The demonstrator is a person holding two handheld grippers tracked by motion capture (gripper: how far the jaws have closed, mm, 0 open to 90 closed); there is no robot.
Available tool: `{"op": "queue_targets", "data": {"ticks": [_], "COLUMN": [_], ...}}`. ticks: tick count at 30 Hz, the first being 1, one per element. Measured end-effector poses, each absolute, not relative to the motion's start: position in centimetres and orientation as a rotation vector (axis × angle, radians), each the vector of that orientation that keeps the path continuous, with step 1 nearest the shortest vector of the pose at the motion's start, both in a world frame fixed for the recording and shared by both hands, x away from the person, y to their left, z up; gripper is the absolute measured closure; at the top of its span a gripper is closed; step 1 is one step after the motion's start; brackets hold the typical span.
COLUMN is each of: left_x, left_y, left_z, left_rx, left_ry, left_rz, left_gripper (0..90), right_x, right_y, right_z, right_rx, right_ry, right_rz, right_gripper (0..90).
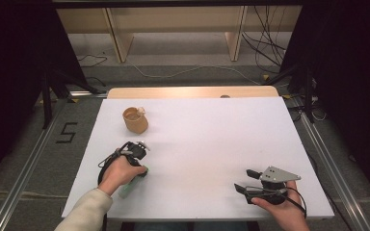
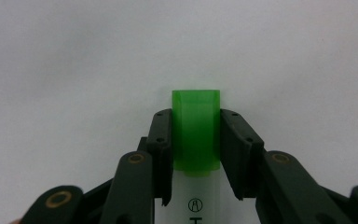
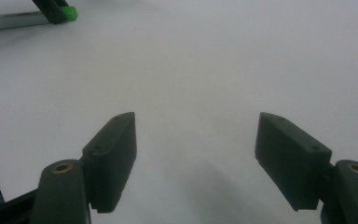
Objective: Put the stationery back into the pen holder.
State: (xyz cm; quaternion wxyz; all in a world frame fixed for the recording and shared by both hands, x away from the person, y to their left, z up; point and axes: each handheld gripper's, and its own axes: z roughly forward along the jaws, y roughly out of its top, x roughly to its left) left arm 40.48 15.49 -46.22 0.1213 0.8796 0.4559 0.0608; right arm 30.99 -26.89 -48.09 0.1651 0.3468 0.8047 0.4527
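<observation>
So the left gripper (image 2: 196, 154) is clamped on a highlighter (image 2: 196, 135), both jaws pressed tight against the green cap with the pale barrel running back between them. In the high view the highlighter (image 1: 134, 182) is seen lying low on the white table (image 1: 212, 139), near its front-left edge, held under the left hand (image 1: 120, 172). A tan cup (image 1: 135, 120) is parked on the table farther back from the highlighter, well apart from it. The right gripper (image 3: 196, 154) is held with jaws spread wide and nothing between them, just bare table under it. It's seen at the front-right of the table (image 1: 244, 180), well apart from the highlighter, gripped by the right hand (image 1: 279, 209).
</observation>
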Motion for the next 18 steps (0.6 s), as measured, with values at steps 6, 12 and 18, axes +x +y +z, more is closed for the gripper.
{"op": "queue_targets", "data": {"ticks": [6,12,18], "left_x": [40.4,40.2,39.9], "left_y": [15.6,15.7,15.7], "left_z": [-46.2,-45.7,-45.1], "left_rx": [2.574,2.534,2.499], "left_ry": [1.316,1.304,1.259], "left_rz": [0.173,0.194,0.235], "left_gripper": [67.0,67.0,66.9], "right_x": [31.0,31.0,31.0], "right_y": [-26.9,-26.9,-26.9], "right_z": [-48.1,-48.1,-48.0], "right_rx": [0.988,0.989,0.990], "right_ry": [2.293,2.291,2.290], "right_rz": [1.291,1.293,1.294], "right_gripper": [30.0,30.0,30.0]}}
